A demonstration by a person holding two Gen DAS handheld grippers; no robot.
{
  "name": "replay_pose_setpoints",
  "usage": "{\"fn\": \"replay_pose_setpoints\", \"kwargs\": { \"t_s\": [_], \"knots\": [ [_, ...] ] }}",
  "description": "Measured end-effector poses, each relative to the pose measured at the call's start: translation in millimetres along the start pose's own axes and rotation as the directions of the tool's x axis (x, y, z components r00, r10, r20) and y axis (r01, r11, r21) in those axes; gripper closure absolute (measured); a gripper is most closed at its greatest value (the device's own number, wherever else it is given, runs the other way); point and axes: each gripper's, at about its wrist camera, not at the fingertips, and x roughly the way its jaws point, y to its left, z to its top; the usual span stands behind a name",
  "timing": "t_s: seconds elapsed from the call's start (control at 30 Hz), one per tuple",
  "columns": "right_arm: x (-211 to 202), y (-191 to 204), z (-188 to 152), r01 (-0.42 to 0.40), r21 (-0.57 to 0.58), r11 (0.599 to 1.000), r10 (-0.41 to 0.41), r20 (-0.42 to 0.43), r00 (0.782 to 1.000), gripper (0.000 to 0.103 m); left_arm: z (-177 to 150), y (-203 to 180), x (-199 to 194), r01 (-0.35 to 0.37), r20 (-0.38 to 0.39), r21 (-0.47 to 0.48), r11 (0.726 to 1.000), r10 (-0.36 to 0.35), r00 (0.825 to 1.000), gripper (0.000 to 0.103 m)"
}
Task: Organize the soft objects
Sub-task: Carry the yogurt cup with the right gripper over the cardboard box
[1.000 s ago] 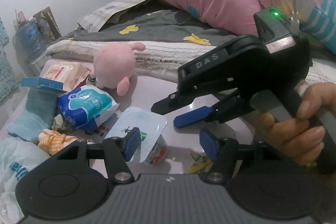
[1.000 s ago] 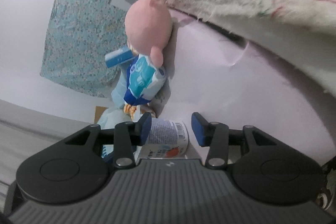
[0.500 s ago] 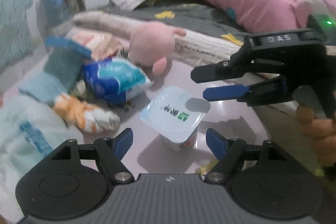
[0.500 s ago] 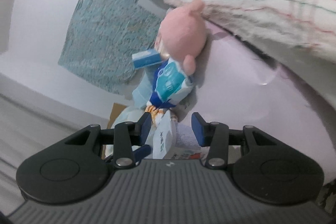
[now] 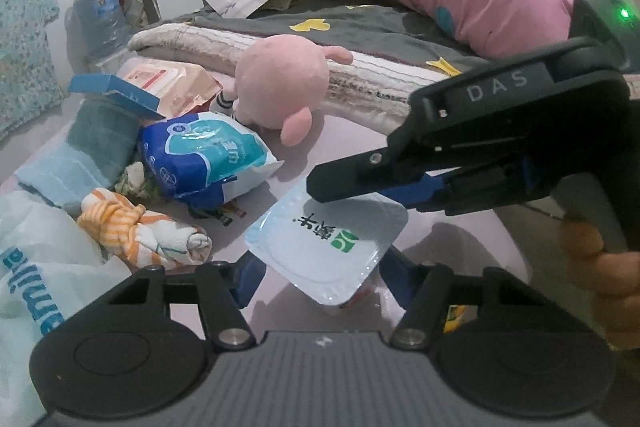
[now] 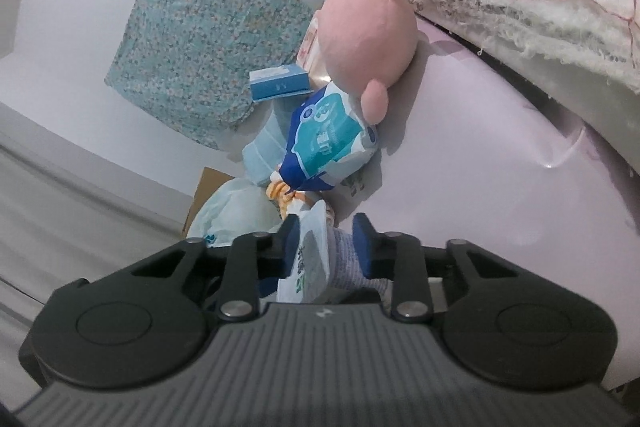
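Cup: a sealed yogurt cup [image 5: 326, 247] is sitting tilted on the pale pink table [image 5: 452, 251], its foil lid facing up, right between both grippers.
Right gripper: the right gripper [image 6: 327, 247] is clamping the cup's lid rim and wall; its jaws have just been closing and are now narrow, with the cup [image 6: 316, 255] pinched between the blue pads. In the left wrist view it is reaching in from the right side [image 5: 352, 183], a hand [image 5: 600, 275] wrapping its handle.
Left gripper: the left gripper [image 5: 320, 283] is straddling the cup from the near side; its jaws have just been closing, but the pads are standing apart from the cup, half-wide.
Soft things: ahead and to the left of the left gripper, a pink plush toy [image 5: 280, 91] is lying against a folded blanket [image 5: 360, 79]. Just in front of the toy a blue and white tissue pack [image 5: 204, 155] is resting, with a rolled orange striped cloth [image 5: 140, 231] nearer and a folded teal towel [image 5: 92, 151] further left.
Other: a small blue box [image 5: 116, 95] is perching on the towel, and a white plastic bag [image 5: 36, 267] is sitting at the far left.
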Motion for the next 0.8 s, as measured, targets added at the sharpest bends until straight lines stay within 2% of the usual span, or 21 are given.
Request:
{"fn": "replay_pose_setpoints", "kwargs": {
  "t_s": [0.1,0.47,0.63,0.8],
  "knots": [
    [-2.6,1.1,-0.4,-0.001,0.003,1.000,0.001,0.000,1.000,0.085,-0.2,3.2,0.3,0.017,-0.002,-0.028,0.999,-0.017,1.000,0.051],
    [-14.2,24.8,-7.5,0.001,-0.033,0.999,-0.001,0.009,1.000,0.086,-0.6,7.7,-16.7,0.005,0.029,-0.054,0.999,-0.003,1.000,0.051],
    [-25.7,49.6,-9.0,-0.024,-0.066,0.998,0.026,0.018,1.000,0.086,3.7,10.4,-45.8,-0.002,0.075,-0.061,0.998,0.006,0.997,0.051],
    [-33.5,90.7,-9.7,-0.068,-0.134,0.989,0.071,0.016,0.997,0.086,10.3,21.3,-84.1,-0.029,0.132,-0.086,0.996,0.041,0.990,0.051]
  ]
}}
